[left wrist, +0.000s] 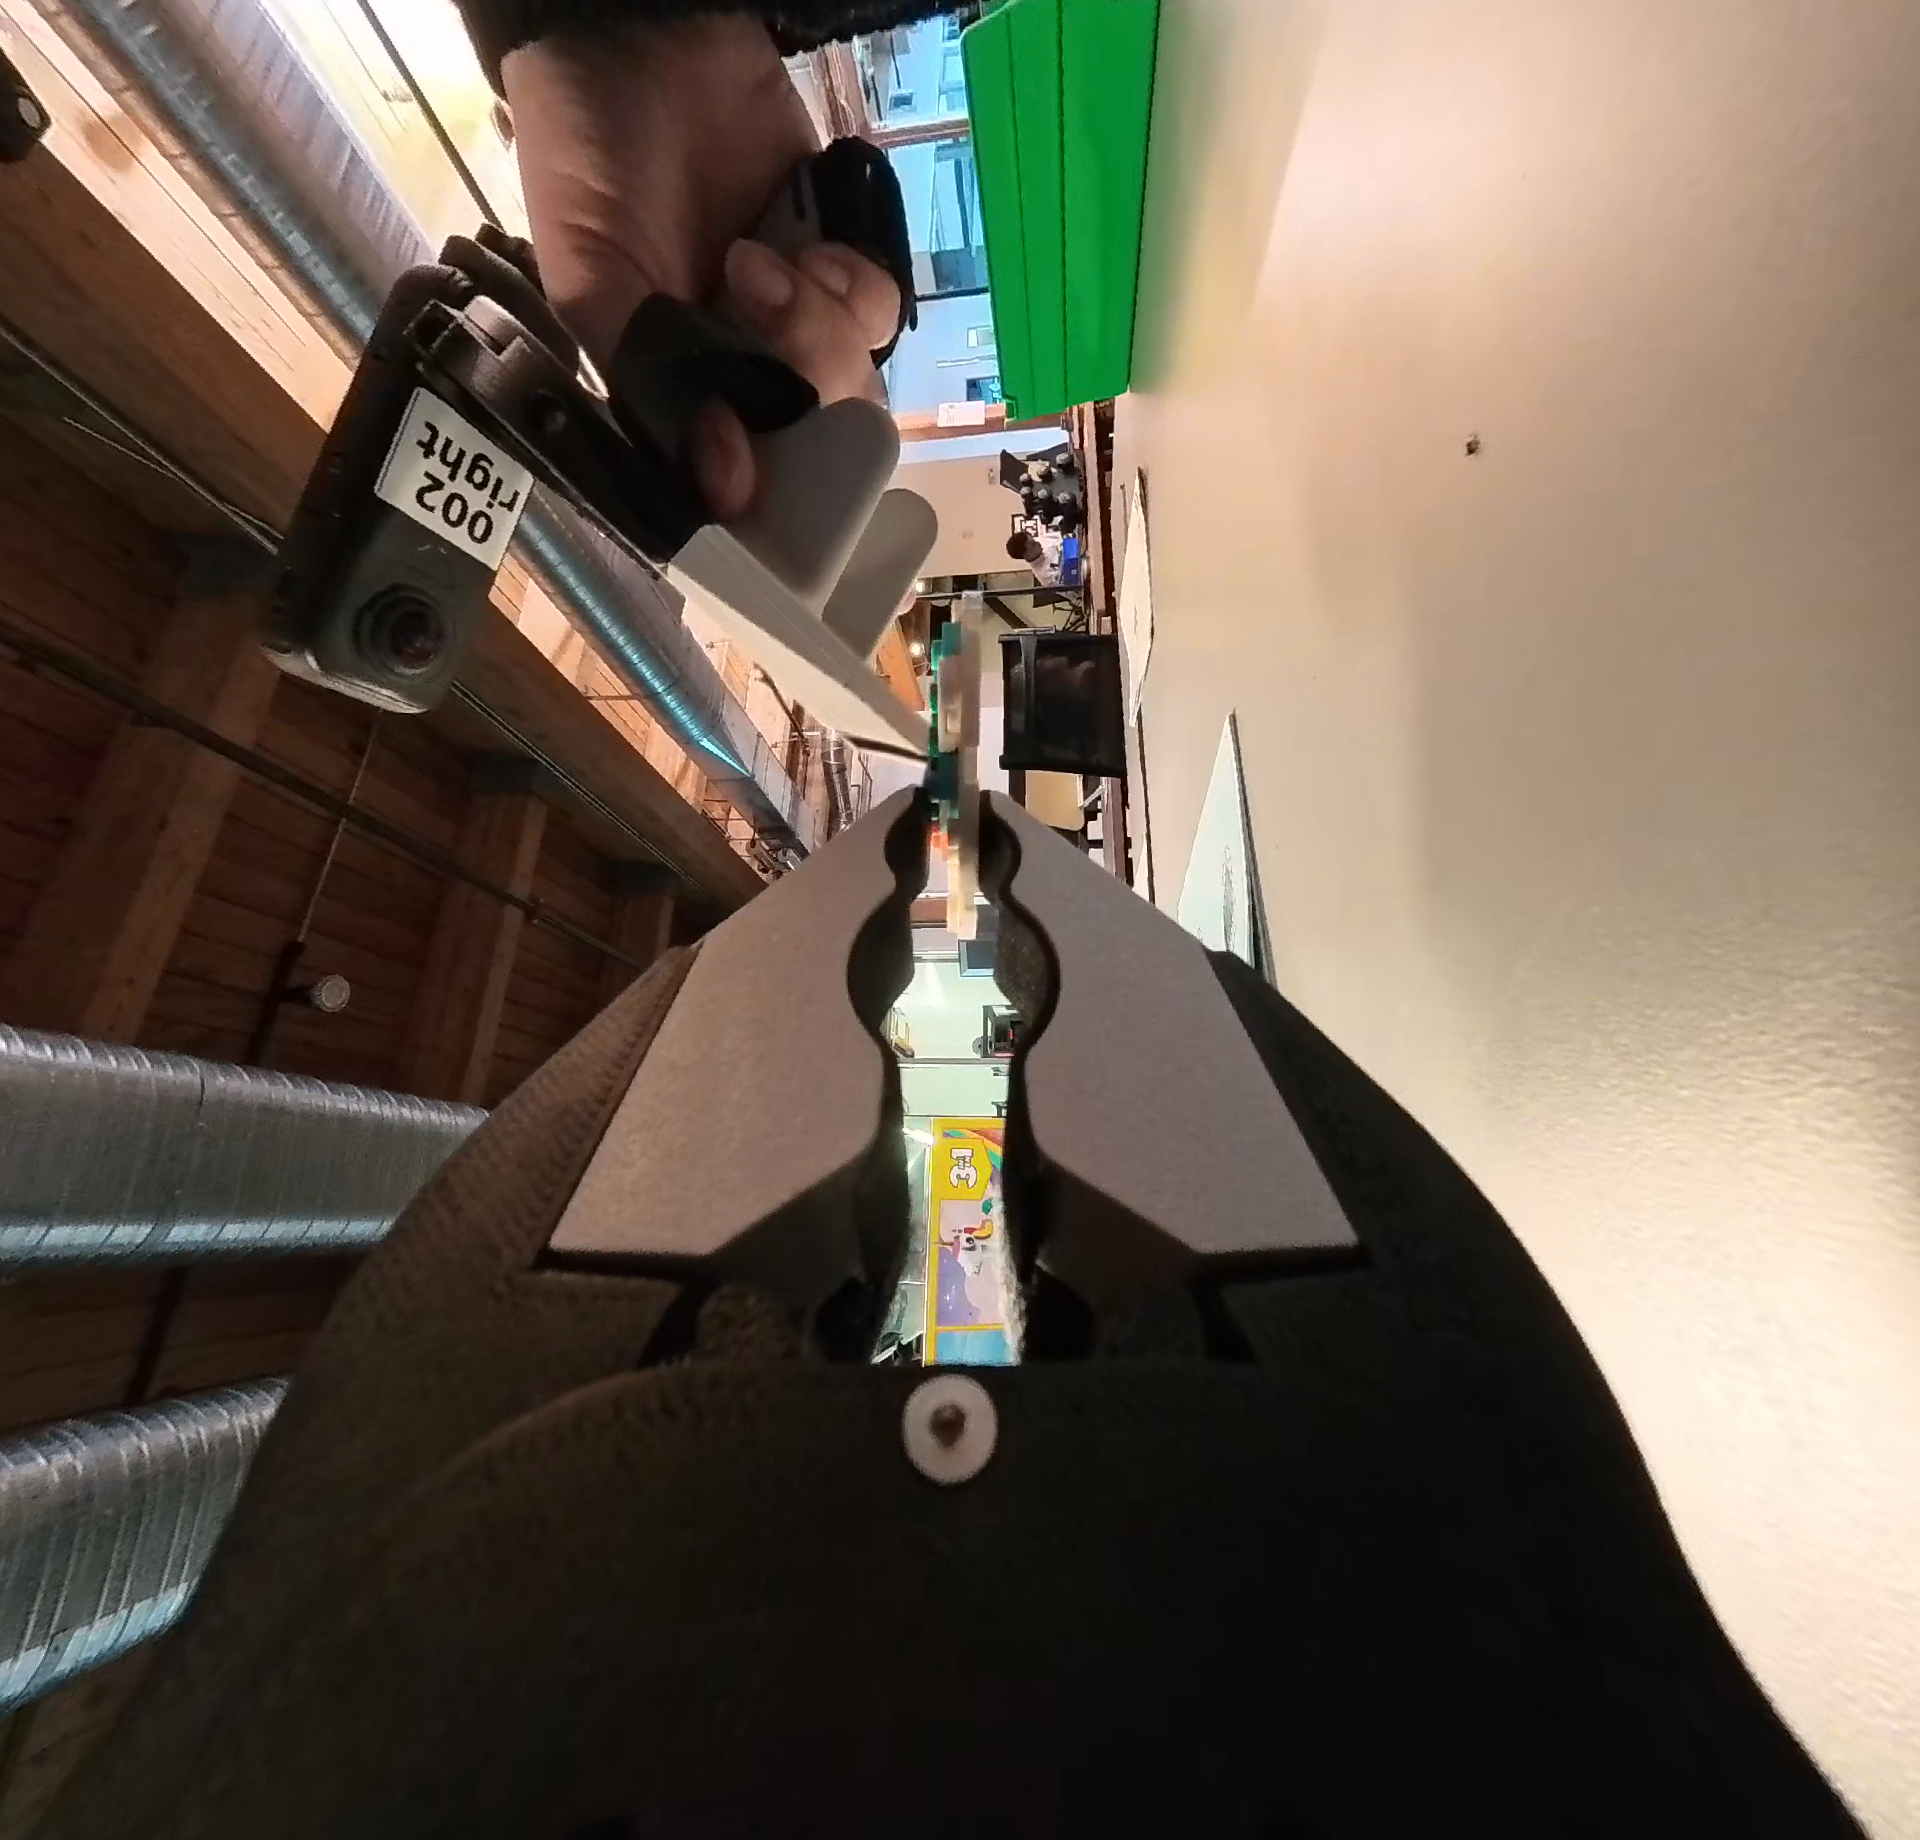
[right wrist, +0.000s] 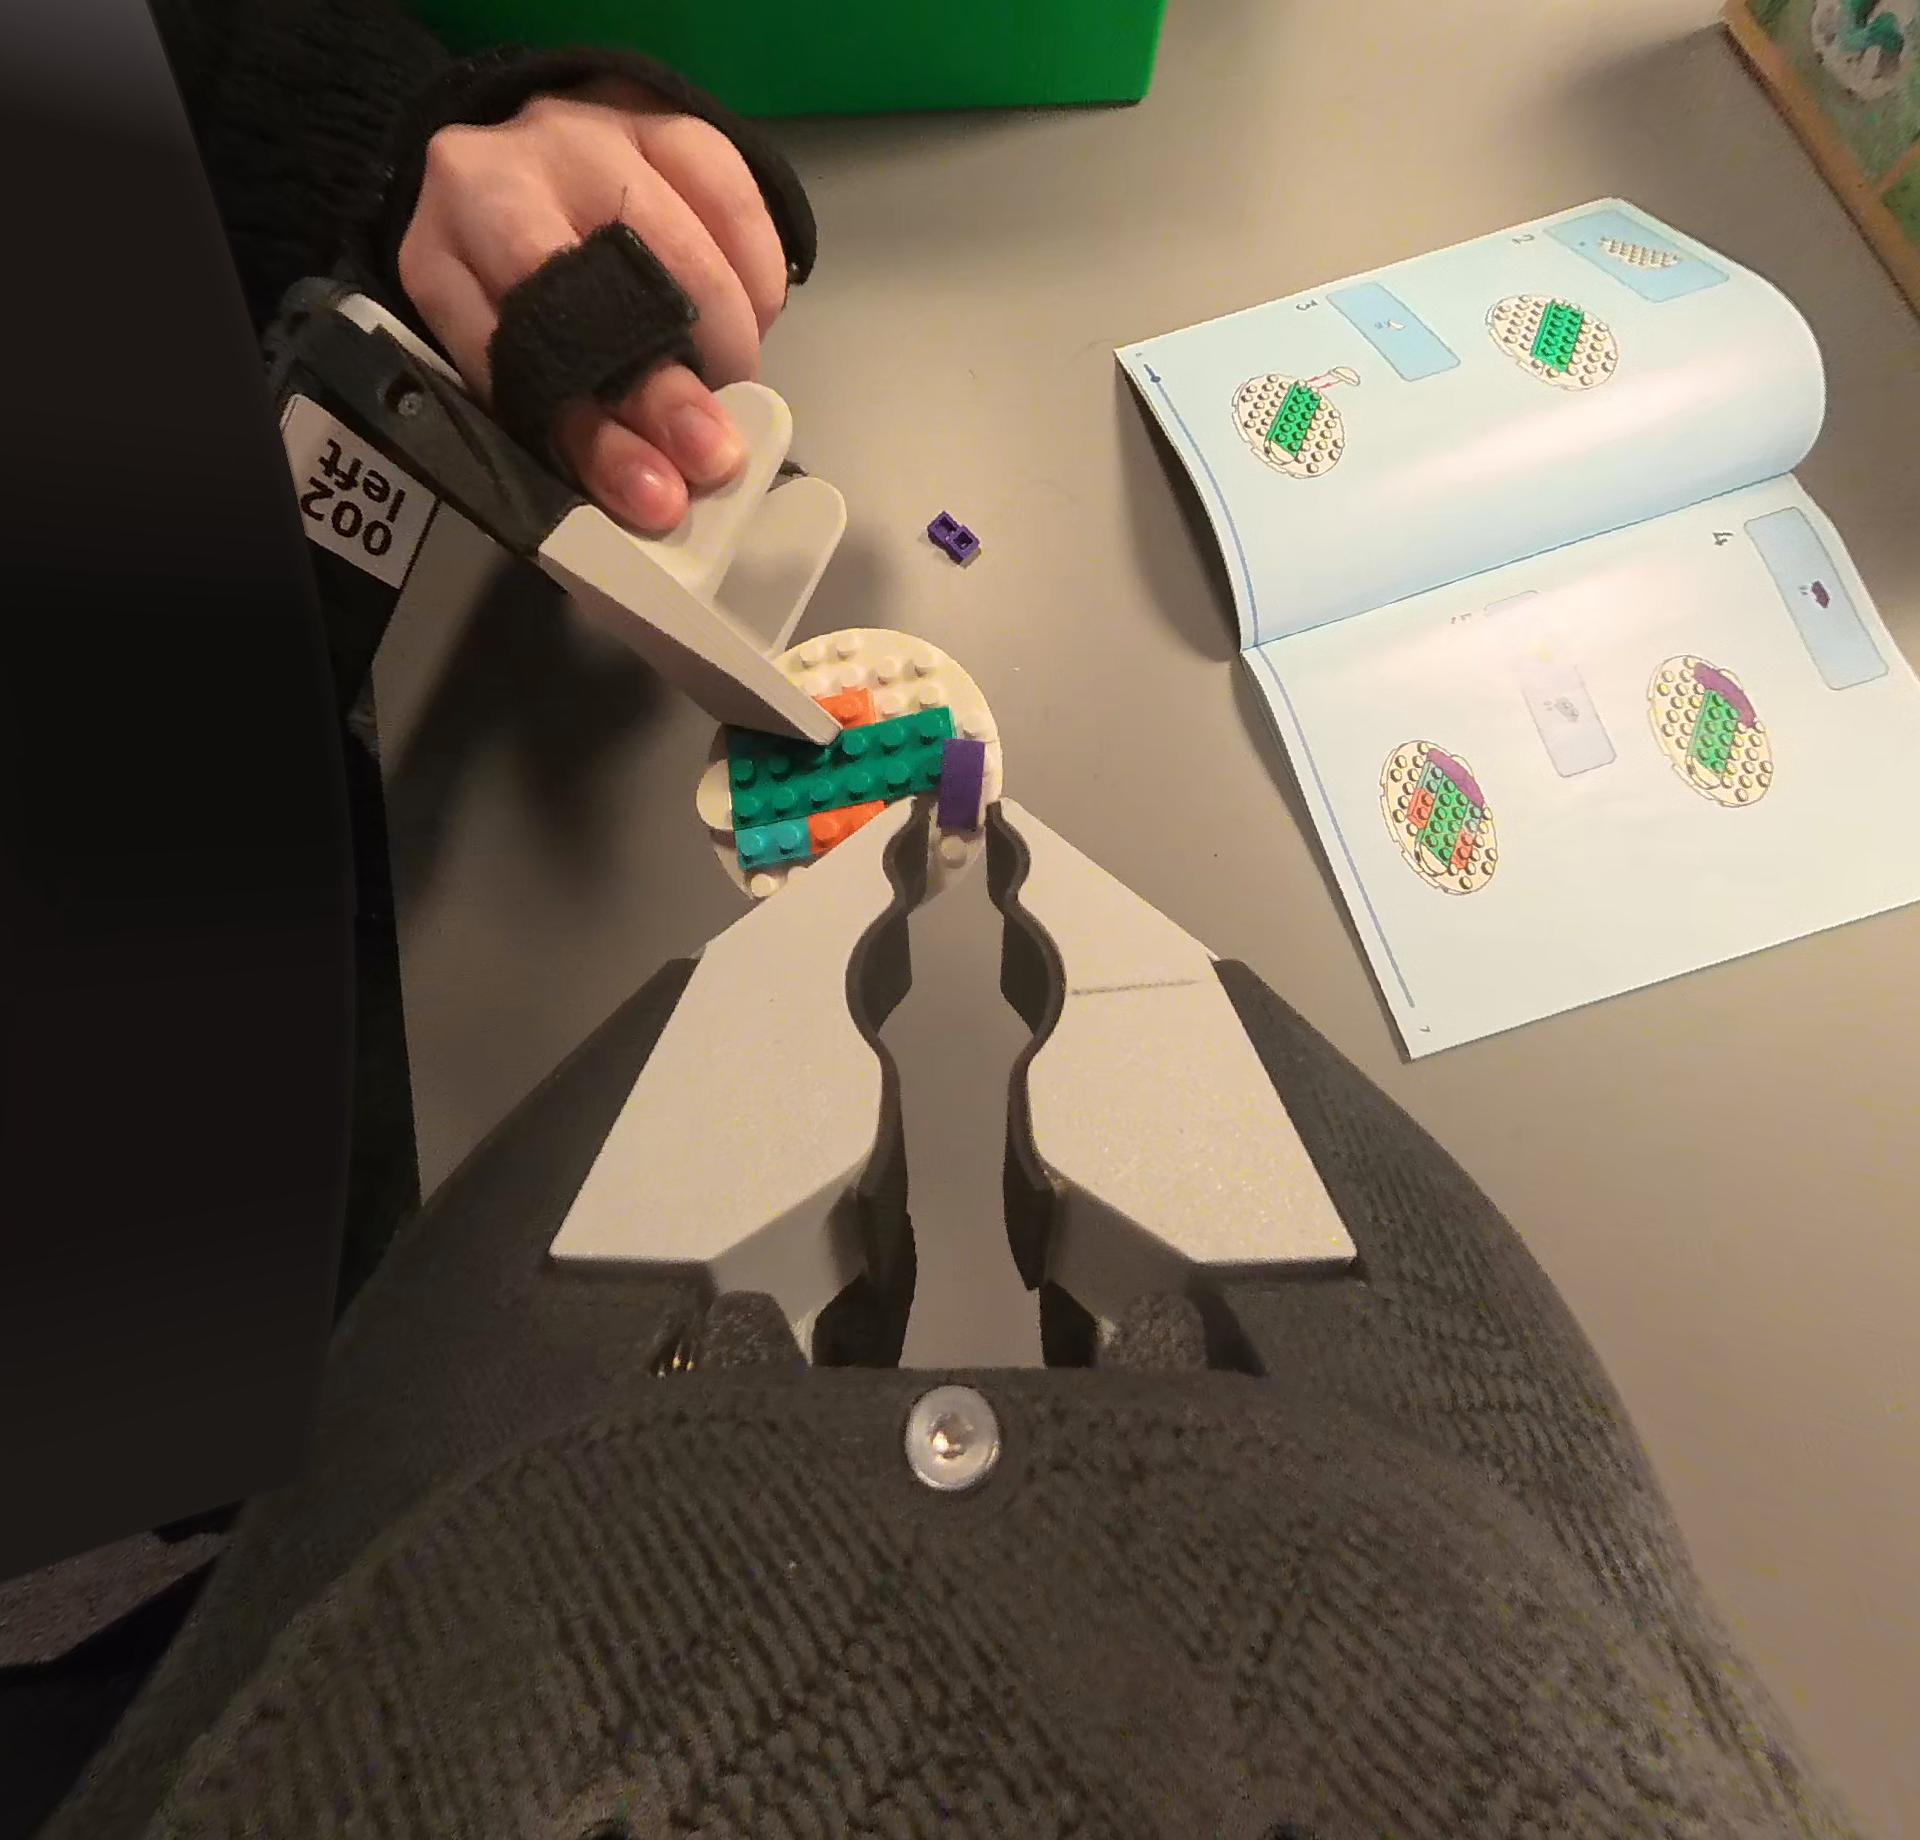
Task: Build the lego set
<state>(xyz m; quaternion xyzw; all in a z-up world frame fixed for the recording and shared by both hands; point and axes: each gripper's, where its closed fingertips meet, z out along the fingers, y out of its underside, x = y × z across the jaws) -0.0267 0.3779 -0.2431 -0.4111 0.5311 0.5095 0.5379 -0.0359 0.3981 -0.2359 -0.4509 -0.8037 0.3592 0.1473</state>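
Observation:
A round white studded plate [right wrist: 883, 663] carries a long green brick [right wrist: 842, 772], orange bricks [right wrist: 847, 710] and a teal brick [right wrist: 774, 843]. My left gripper [right wrist: 821, 736] is shut on the plate from the upper left and holds it above the table. In the left wrist view the plate [left wrist: 971, 710] is edge-on between my left gripper's [left wrist: 951, 803] tips. My right gripper [right wrist: 956, 816] is closed narrowly around a small purple piece [right wrist: 961, 782] at the plate's near rim. It also shows in the left wrist view [left wrist: 914, 746], touching the plate's brick side.
A small loose purple brick [right wrist: 956, 536] lies on the grey table [right wrist: 1039, 232] behind the plate. An open instruction booklet [right wrist: 1507, 595] lies at the right. A green bin [right wrist: 779, 14] stands at the back. A picture box [right wrist: 1849, 76] sits at the far right. My left and right fingertips are right by each other.

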